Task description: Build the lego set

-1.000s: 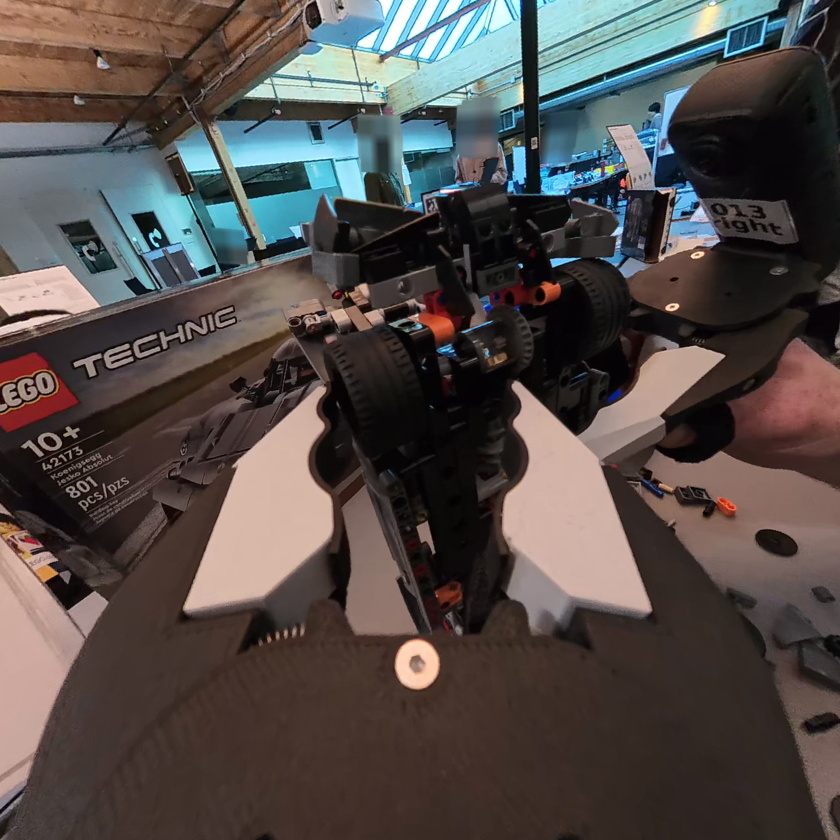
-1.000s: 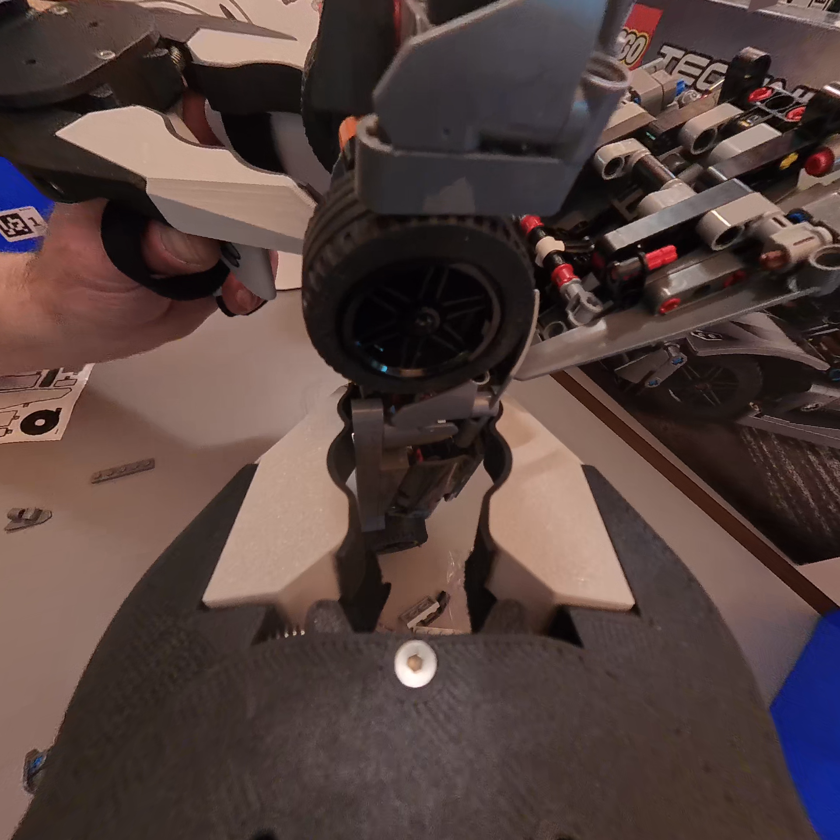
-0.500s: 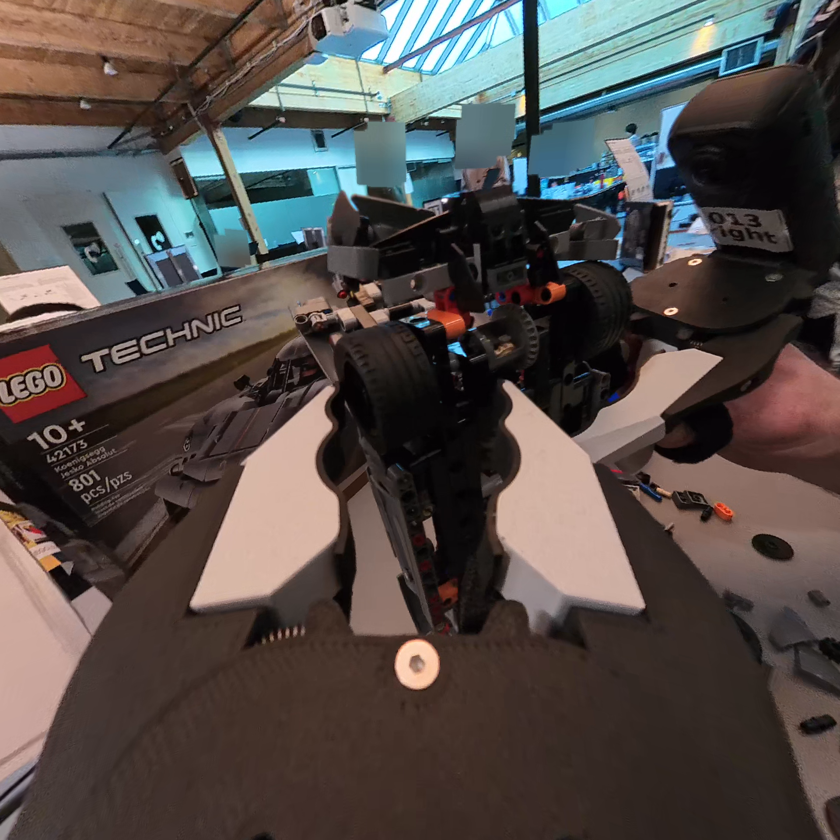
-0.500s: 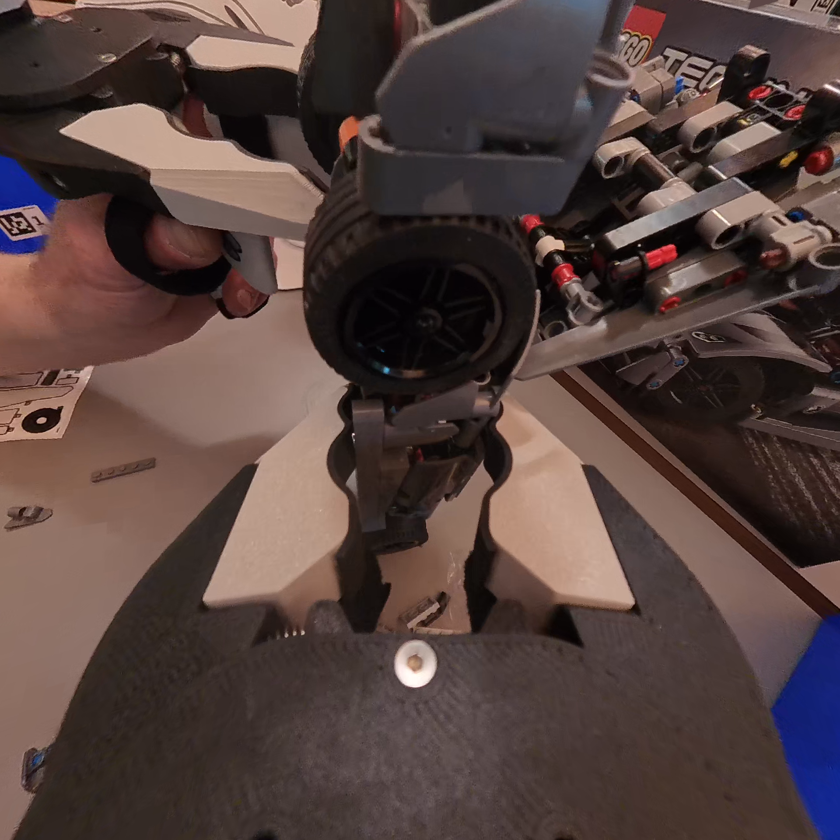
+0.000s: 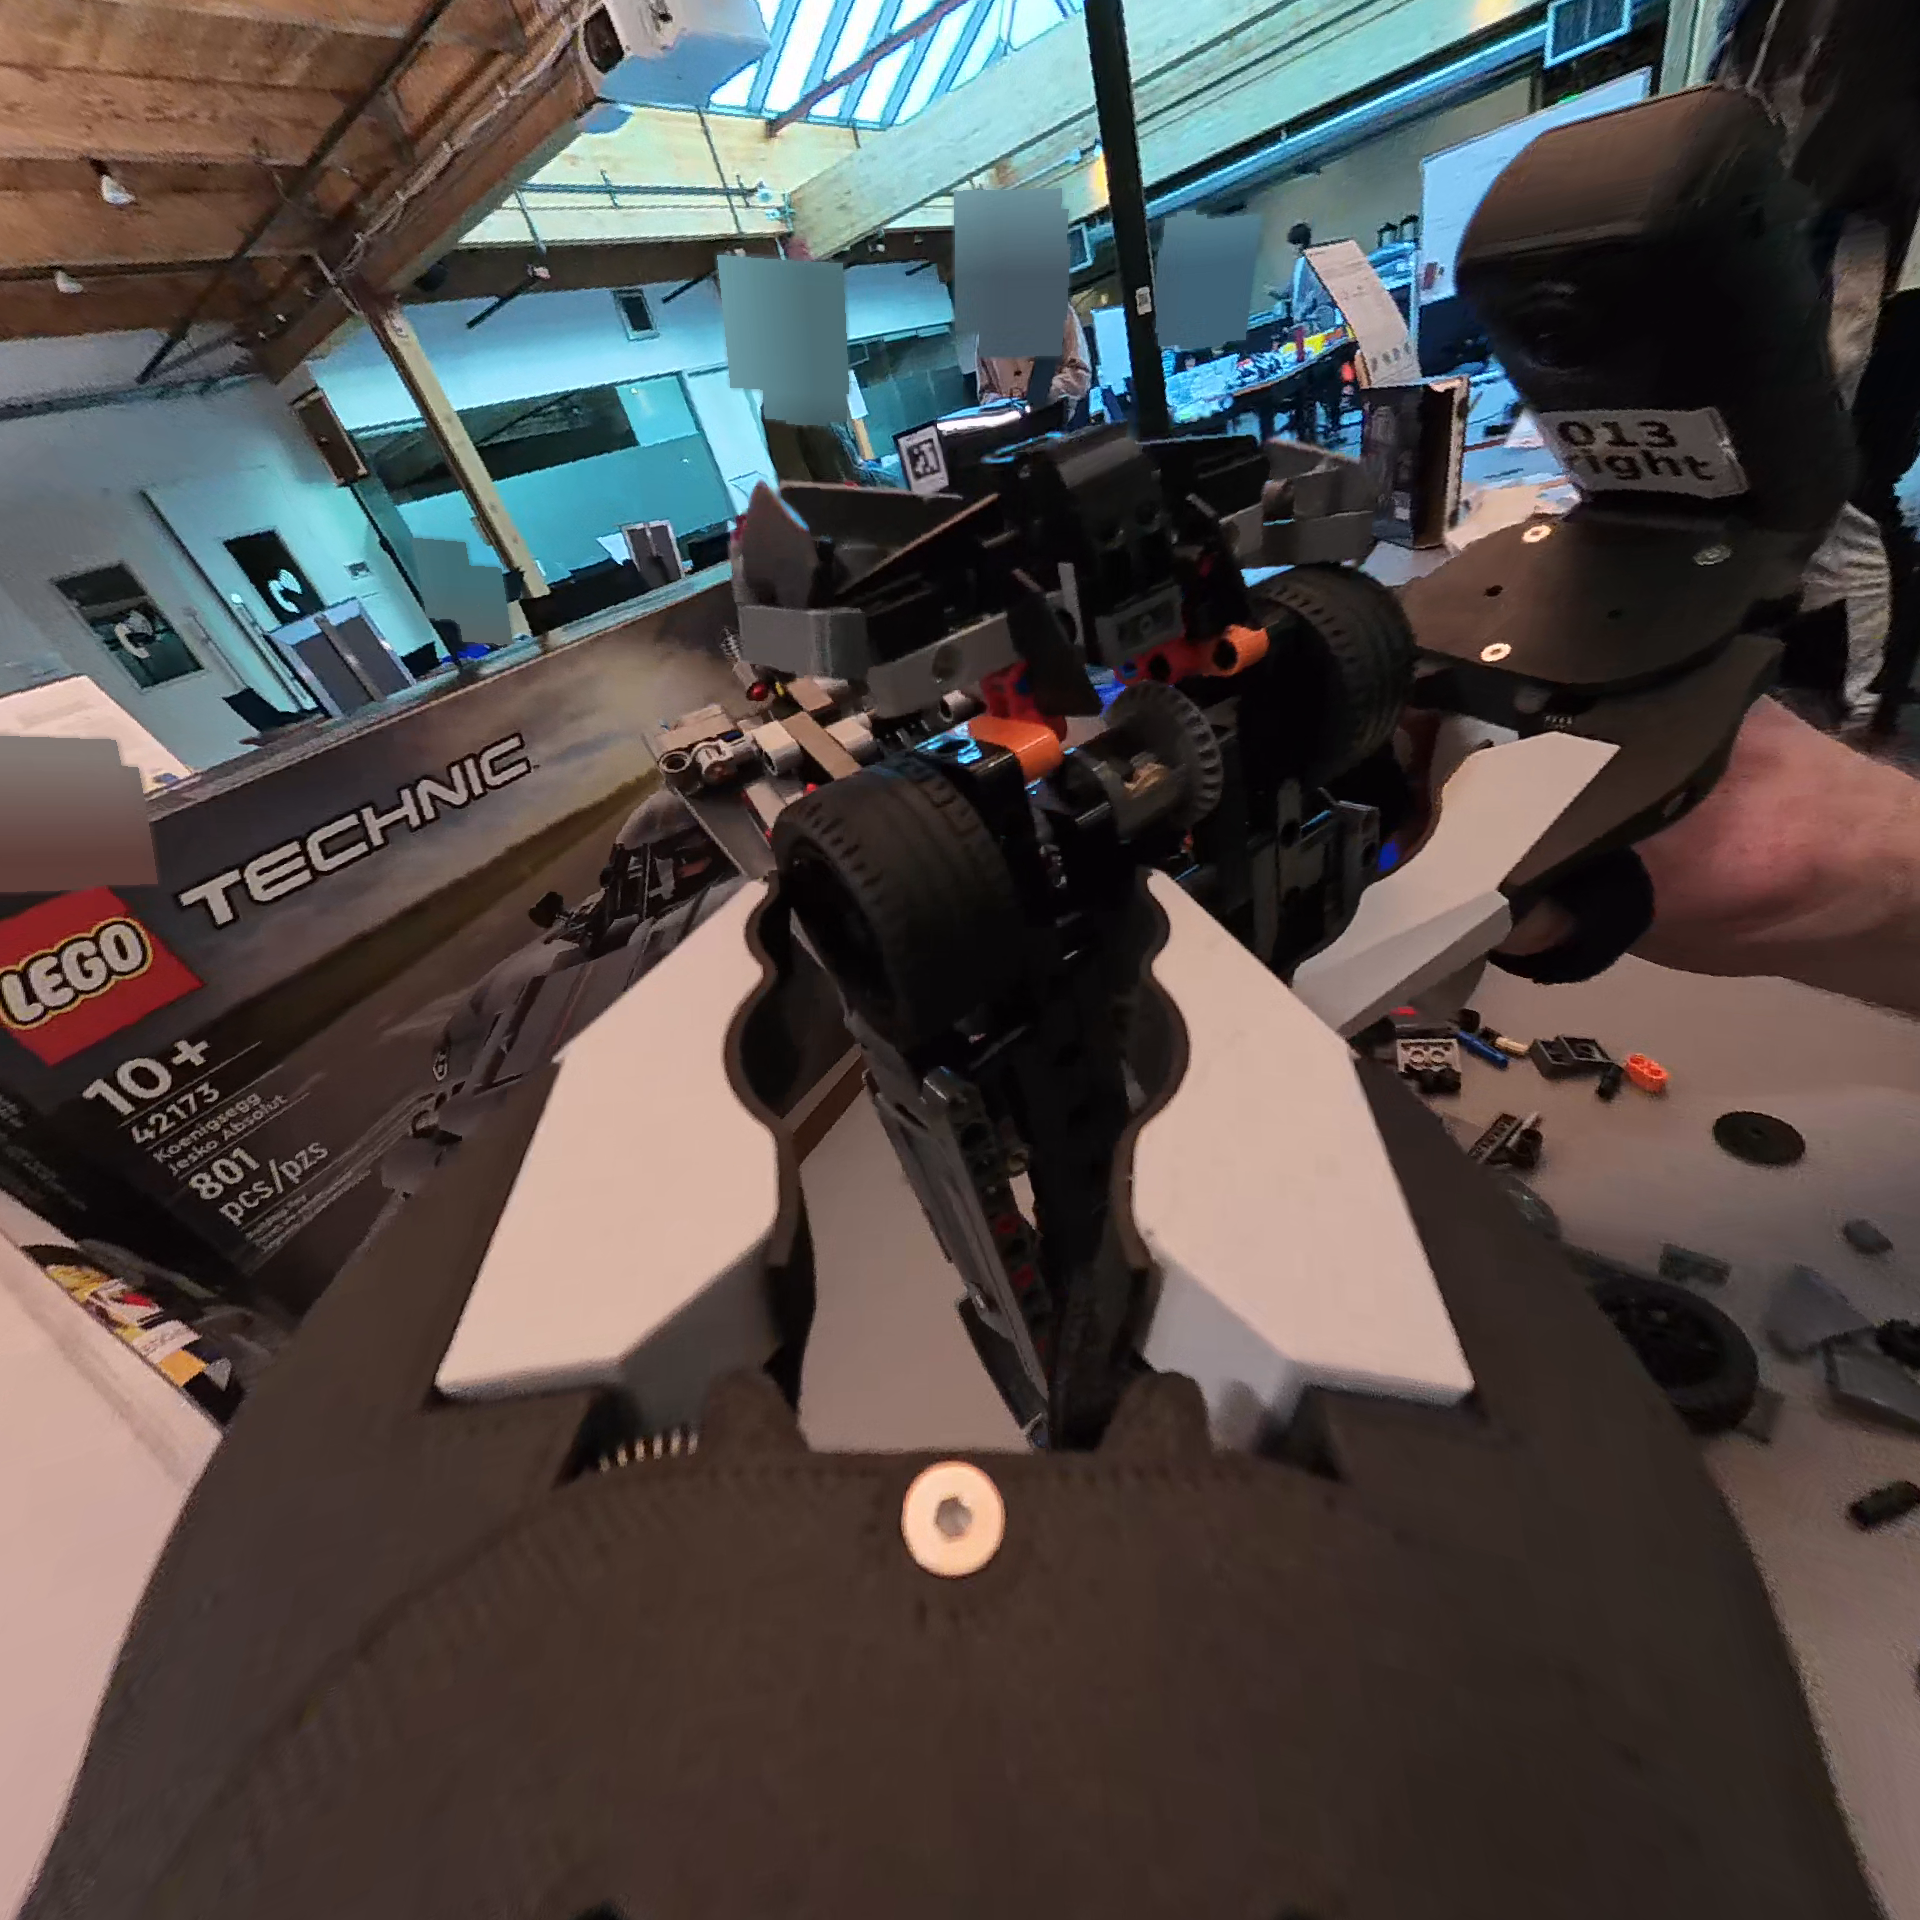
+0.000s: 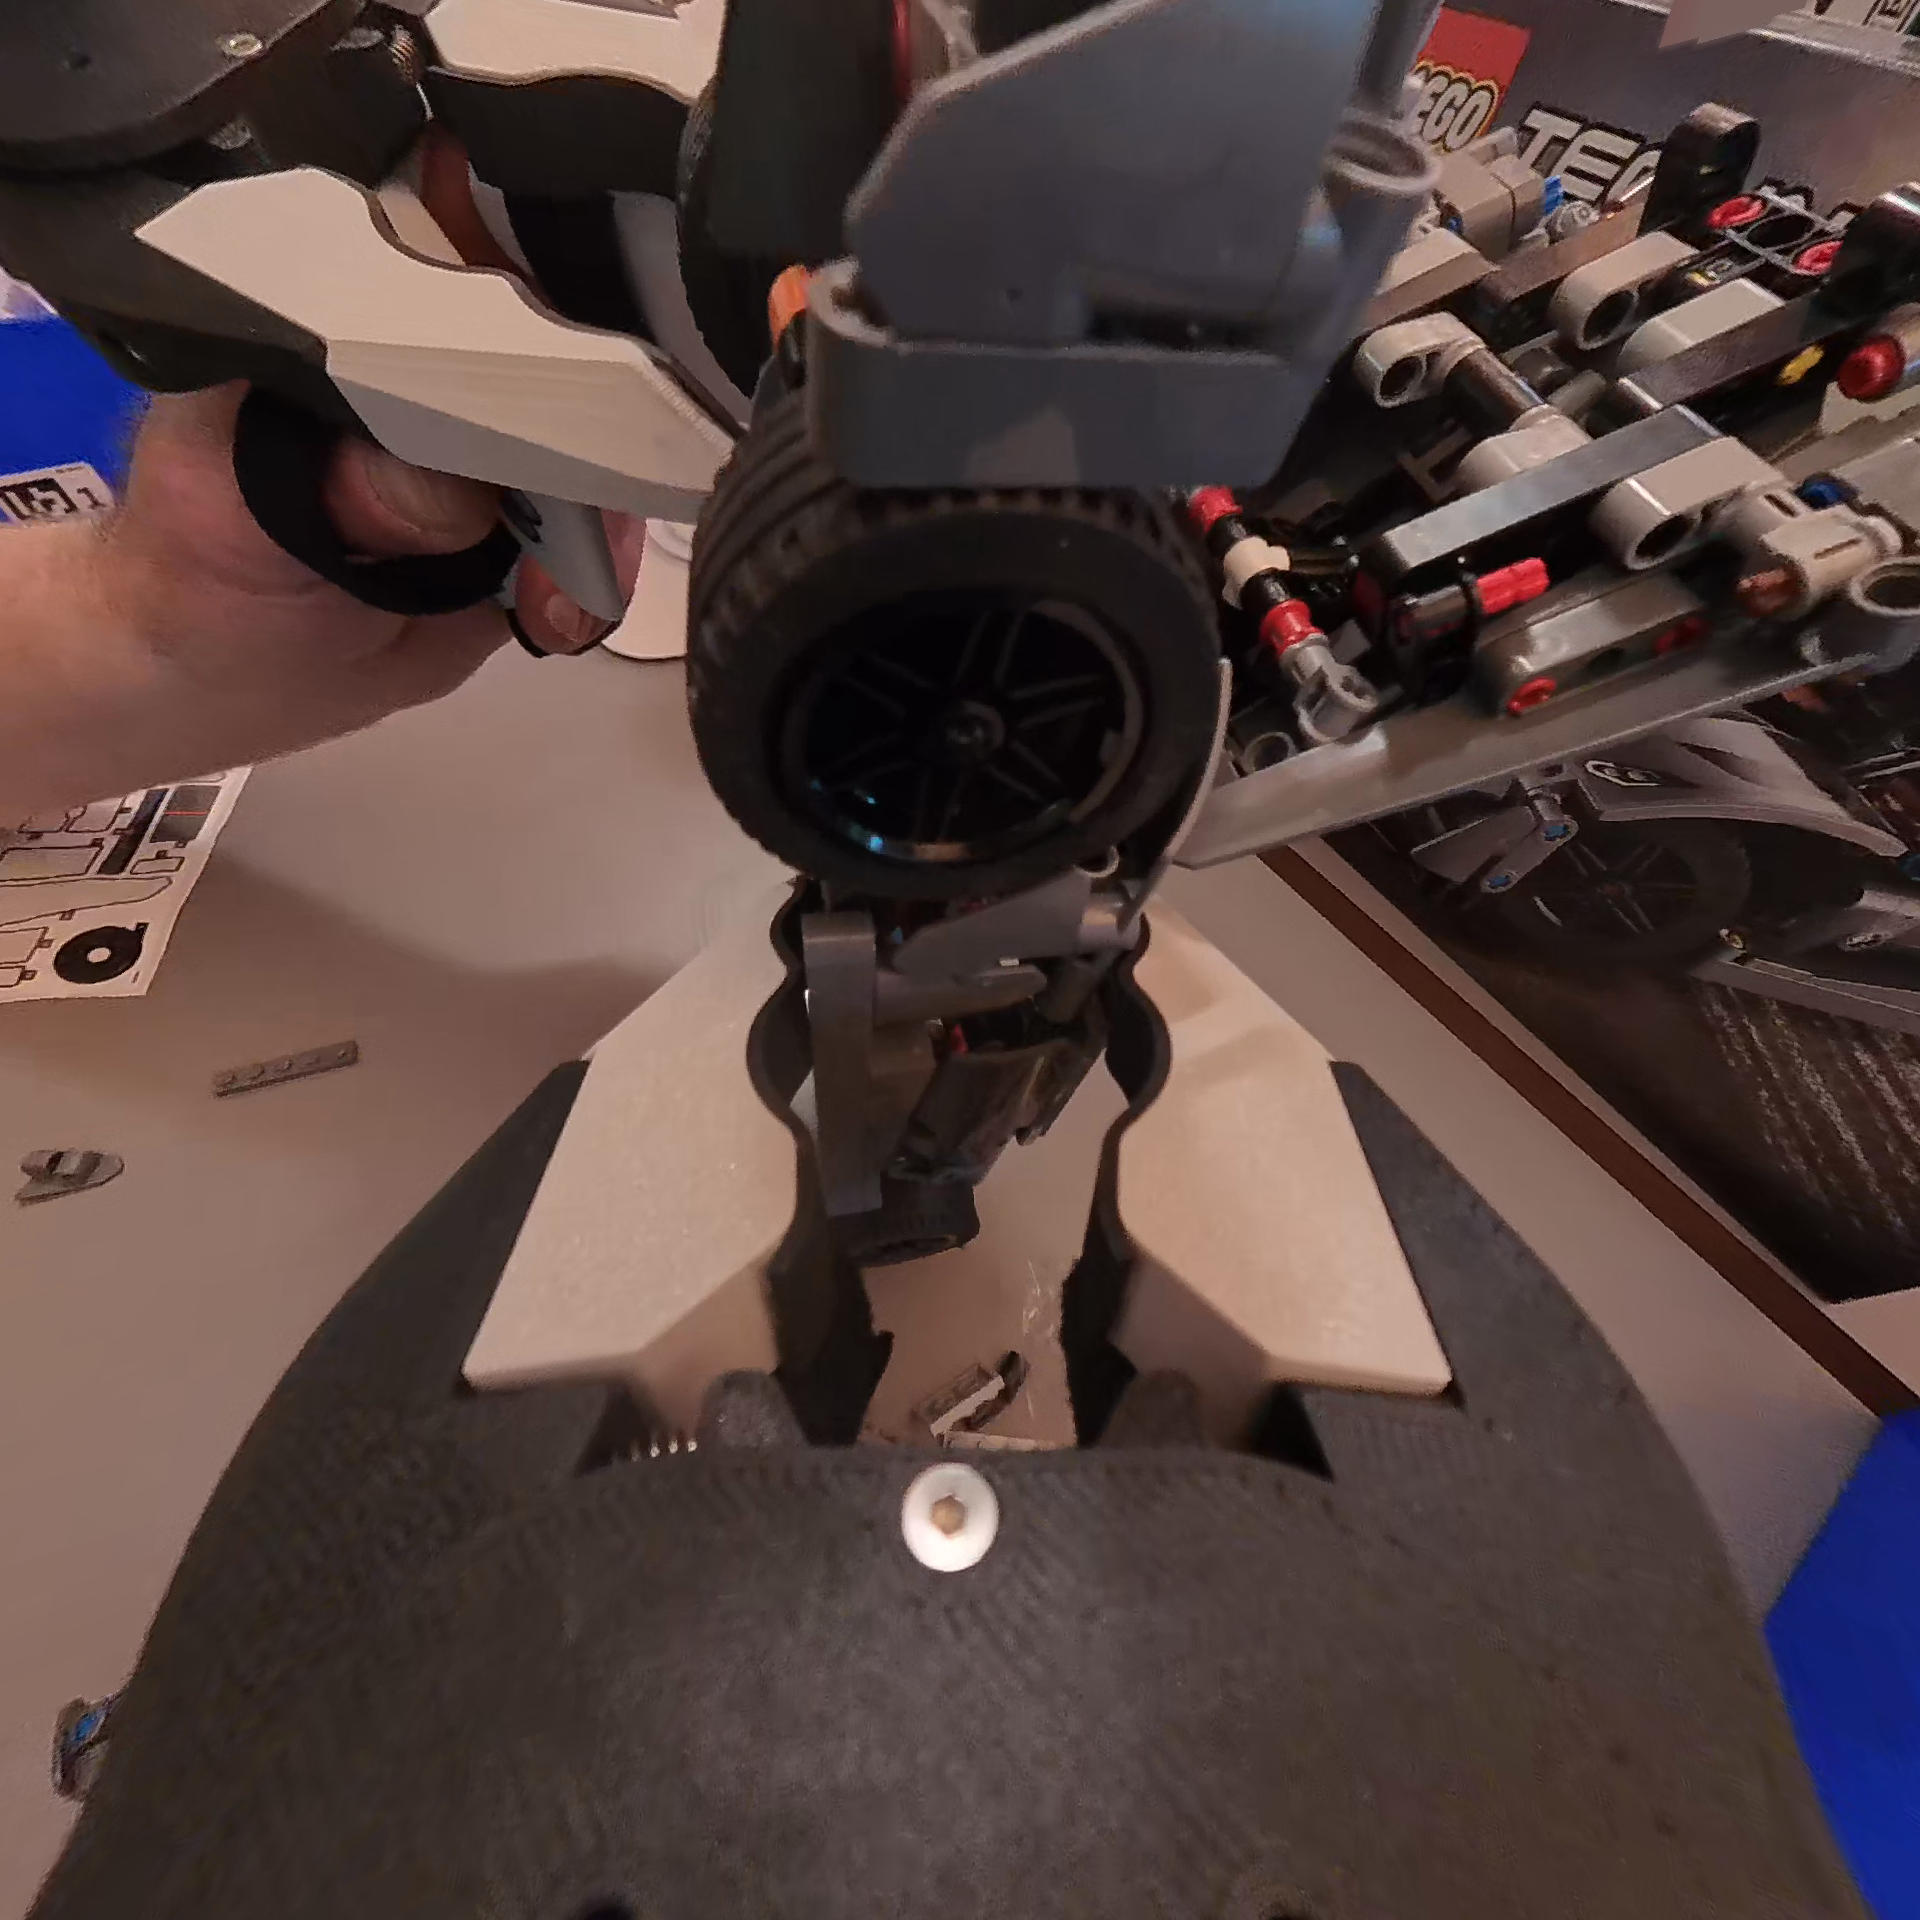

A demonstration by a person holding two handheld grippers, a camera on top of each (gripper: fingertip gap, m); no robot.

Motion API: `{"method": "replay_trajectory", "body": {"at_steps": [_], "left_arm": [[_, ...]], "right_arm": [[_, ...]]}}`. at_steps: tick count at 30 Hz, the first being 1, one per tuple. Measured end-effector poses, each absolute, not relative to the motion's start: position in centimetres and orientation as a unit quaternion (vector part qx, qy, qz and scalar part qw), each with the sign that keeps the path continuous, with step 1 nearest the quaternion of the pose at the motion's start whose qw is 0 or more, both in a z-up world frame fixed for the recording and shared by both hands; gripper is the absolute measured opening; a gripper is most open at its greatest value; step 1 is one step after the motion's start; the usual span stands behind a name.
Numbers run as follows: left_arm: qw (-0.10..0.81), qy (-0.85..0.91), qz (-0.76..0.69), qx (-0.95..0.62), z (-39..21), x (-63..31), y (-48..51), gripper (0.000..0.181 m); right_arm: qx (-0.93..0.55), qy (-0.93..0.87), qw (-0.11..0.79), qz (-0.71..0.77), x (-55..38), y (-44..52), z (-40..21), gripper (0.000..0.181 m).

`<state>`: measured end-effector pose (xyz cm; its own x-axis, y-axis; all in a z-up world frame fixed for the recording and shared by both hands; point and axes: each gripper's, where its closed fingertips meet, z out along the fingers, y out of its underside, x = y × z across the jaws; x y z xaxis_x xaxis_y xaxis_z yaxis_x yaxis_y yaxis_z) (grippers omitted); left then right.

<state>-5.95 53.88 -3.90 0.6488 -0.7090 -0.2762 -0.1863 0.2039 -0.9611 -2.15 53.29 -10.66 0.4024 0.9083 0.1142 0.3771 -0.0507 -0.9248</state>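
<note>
Table (image 6: 436,935) under your grippers is pale and mostly bare in the right wrist view, with one large set box (image 5: 312,935) standing along its far edge. One car model (image 5: 1039,748), dark grey and black with orange and red pins, hangs above the table between your two grippers, clear of the surface. You can count three tyres on it in the left wrist view, and one big wheel (image 6: 951,707) faces the right camera head-on.

Your left gripper (image 5: 961,997) is clamped on the car's long black frame, its pale fingers (image 5: 665,1174) pressed close beside the nearest tyre. Your right gripper (image 6: 956,997) pinches a narrow grey-and-black end of the car just below that big wheel. Each gripper is held by one hand; your right hand (image 5: 1787,862) shows at the left view's edge.

One printed sheet (image 6: 94,894) lies flat at the left of the table. Loose pieces (image 5: 1558,1070) are scattered to the right: one spare tyre (image 5: 1673,1345), one black disc (image 5: 1758,1137), one small orange part, and perhaps eight or so grey and black bits, too small to count surely. One flat grey strip (image 6: 286,1067) lies near the sheet.
</note>
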Motion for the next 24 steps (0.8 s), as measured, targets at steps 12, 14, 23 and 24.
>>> {"method": "replay_trajectory", "body": {"at_steps": [12, 14, 23, 24], "left_arm": [[0.689, 0.315, -0.185, -0.625, -4.0, -5.4, 54.3, 0.062], [0.687, 0.32, -0.188, -0.625, -4.2, -5.3, 54.4, 0.062], [0.643, 0.371, -0.203, -0.638, -5.0, -5.8, 54.3, 0.071], [0.635, 0.369, -0.205, -0.647, -5.3, -6.0, 54.4, 0.074]], "right_arm": [[-0.678, -0.473, 0.502, 0.255, -1.9, 53.5, -10.7, 0.055], [-0.68, -0.471, 0.502, 0.253, -1.9, 53.6, -10.7, 0.054], [-0.679, -0.468, 0.501, 0.262, -2.1, 53.6, -10.7, 0.055], [-0.679, -0.467, 0.502, 0.262, -2.1, 53.7, -10.7, 0.054]]}}
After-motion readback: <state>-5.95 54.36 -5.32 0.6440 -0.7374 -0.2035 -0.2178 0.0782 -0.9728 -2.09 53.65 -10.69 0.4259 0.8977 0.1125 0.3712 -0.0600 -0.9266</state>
